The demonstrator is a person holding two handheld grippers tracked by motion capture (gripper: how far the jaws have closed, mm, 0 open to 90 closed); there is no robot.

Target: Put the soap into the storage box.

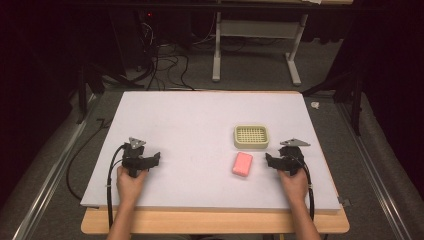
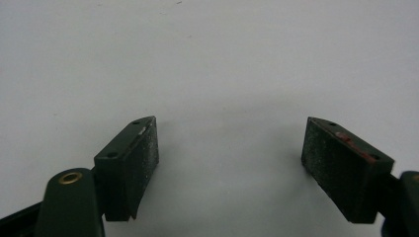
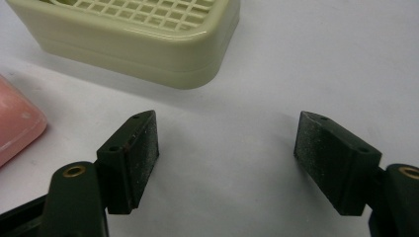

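the soap (image 1: 242, 164) is lying on the white mat (image 1: 200, 125), just in front of the dish (image 1: 251, 136). the right gripper (image 3: 225, 153) is sitting beside it, jaws standing apart and empty. the left gripper (image 2: 230, 158) is resting well apart, also gaping with nothing between.

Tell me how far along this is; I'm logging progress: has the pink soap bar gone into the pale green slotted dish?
Nothing looks done: the pink rectangular soap bar lies on the white table, just in front of the pale green plastic dish with a grid top, which holds nothing. Nothing is in hand: the right gripper and left gripper stand open, gripping nothing. Grasping the bar and placing it in the dish likely remain.
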